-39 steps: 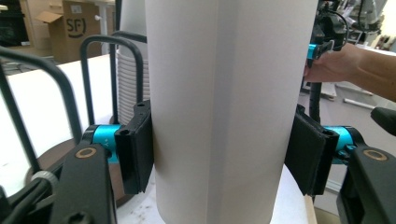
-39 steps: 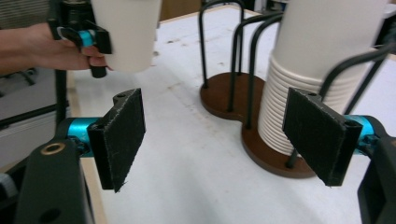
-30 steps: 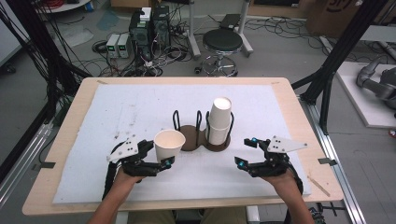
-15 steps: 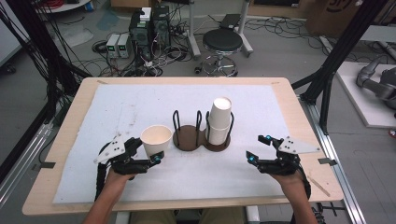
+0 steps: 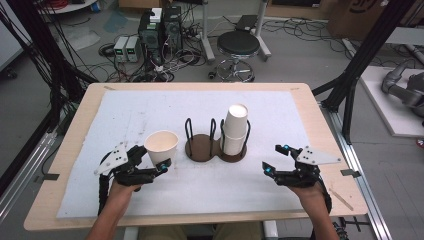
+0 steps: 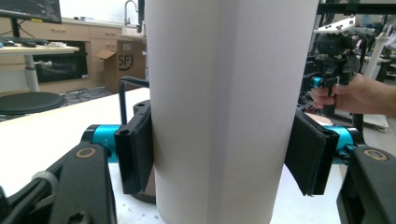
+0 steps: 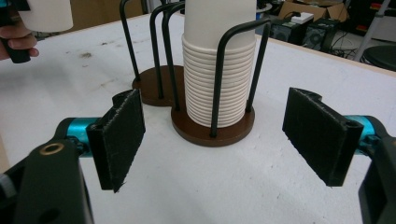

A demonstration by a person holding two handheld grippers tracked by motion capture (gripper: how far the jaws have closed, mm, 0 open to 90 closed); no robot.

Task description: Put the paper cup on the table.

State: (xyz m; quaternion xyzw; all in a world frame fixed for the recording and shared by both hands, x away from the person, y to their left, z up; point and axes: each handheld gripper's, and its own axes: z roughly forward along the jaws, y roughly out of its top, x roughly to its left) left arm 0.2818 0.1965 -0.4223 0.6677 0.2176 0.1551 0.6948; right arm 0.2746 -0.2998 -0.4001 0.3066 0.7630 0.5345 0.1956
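A white paper cup (image 5: pixel 161 145) stands upright between the jaws of my left gripper (image 5: pixel 152 157), left of the holder; in the left gripper view the cup (image 6: pixel 219 112) is pressed by both pads (image 6: pixel 135 154). A tall stack of white cups (image 5: pixel 235 127) sits in the right ring of a brown two-ring holder (image 5: pixel 202 148) with black wire loops. The holder's left ring is empty. My right gripper (image 5: pixel 275 159) is open to the right of the holder, and the stack (image 7: pixel 217 70) lies ahead between its spread pads (image 7: pixel 119 135).
A white mat (image 5: pixel 150 110) covers the wooden table (image 5: pixel 310 100). Black frame posts (image 5: pixel 350 85) stand at the table's far right and left. A stool (image 5: pixel 239 45) and electronics sit on the floor beyond the far edge.
My left gripper has carried the cup leftward, away from the holder. The right gripper has shifted slightly to the right and stays open.
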